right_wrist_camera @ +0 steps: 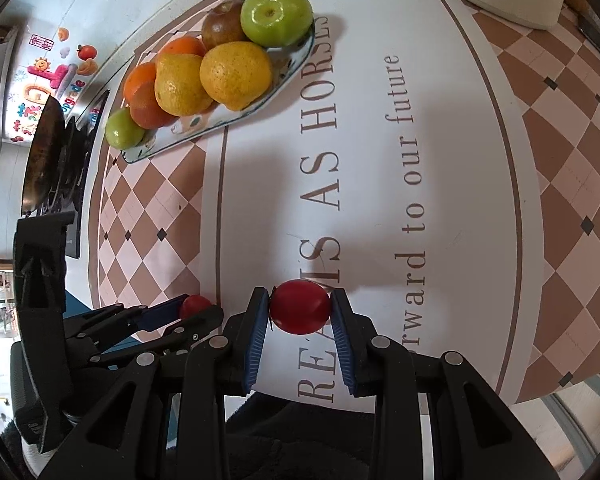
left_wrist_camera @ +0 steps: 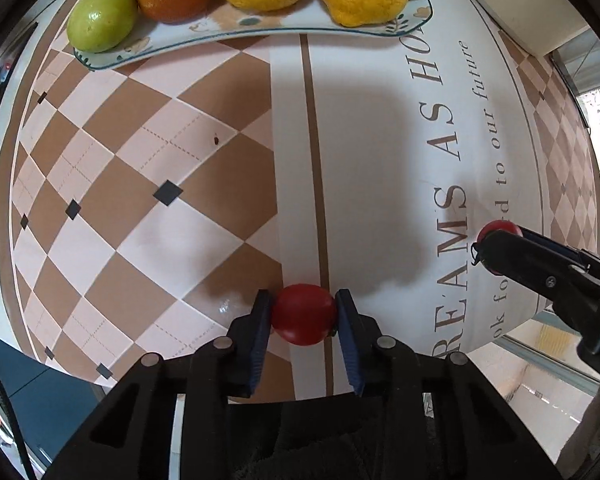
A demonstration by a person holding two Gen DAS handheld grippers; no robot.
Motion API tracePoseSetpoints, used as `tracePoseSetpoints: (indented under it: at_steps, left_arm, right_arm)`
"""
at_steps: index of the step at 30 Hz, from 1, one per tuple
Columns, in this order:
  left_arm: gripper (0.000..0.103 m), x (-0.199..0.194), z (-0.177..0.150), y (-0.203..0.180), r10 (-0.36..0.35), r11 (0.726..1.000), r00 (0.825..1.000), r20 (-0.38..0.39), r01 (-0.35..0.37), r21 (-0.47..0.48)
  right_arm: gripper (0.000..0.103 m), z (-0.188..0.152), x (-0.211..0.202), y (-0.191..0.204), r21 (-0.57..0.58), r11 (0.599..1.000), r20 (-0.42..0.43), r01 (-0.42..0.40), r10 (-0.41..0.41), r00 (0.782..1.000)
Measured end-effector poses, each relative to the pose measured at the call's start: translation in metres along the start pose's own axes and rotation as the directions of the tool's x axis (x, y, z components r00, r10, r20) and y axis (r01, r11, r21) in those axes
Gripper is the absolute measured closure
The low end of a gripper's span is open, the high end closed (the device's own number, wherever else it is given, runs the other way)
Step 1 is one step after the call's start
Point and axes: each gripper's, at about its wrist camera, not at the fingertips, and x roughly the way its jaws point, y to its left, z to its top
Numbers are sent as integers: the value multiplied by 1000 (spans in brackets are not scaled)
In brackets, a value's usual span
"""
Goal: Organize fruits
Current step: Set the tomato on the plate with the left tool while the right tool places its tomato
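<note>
- Left gripper (left_wrist_camera: 303, 314): blue pads clamped on both sides of a cherry tomato (left_wrist_camera: 303, 314).
- Right gripper (right_wrist_camera: 300, 307): pads pinching second cherry tomato (right_wrist_camera: 300, 307) between them.

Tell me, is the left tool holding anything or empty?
Holding. The left tool is shut on a small red tomato, its blue pads pressing both sides.

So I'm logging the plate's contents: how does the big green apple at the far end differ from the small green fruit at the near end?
The green apple is clearly larger than the small green fruit. The apple shows its stem dimple to the right wrist camera; the small fruit shows only smooth skin. The apple sits beside a brownish fruit; the small one rests against an orange at the plate's opposite end. Both are glossy green and lie on the plate.
</note>
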Motion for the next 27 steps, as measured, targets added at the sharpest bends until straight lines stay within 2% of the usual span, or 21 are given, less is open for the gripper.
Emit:
tracePoseSetpoints:
  at_steps: [6, 12, 17, 20, 24, 27]
  left_arm:
    - [74, -14, 5, 17, -20, 999, 999, 34, 22, -35]
    - [74, -56, 26, 43, -83, 988, 989, 119, 97, -123]
    - [74, -78, 58, 75, -141, 960, 976, 166, 175, -216]
    - [74, -80, 84, 93, -172, 930, 967, 186, 222, -292]
    - [74, -80, 99, 121, -208, 894, 959, 191, 266, -360]
    - [74, -75, 109, 125, -210, 891, 961, 181, 264, -370]
  right_arm:
    - [69, 5, -9, 9, -6, 1000, 18, -17, 17, 1000]
    - [69, 19, -14, 28, -18, 999, 50, -47, 47, 998]
    - [69, 41, -7, 54, -36, 996, 78, -77, 80, 994]
    - [69, 56, 0, 71, -56, 995, 90, -82, 87, 992]
    - [69, 79, 11, 91, -95, 993, 107, -69, 79, 991]
    - [69, 92, 20, 101, -110, 993, 112, -53, 65, 992]
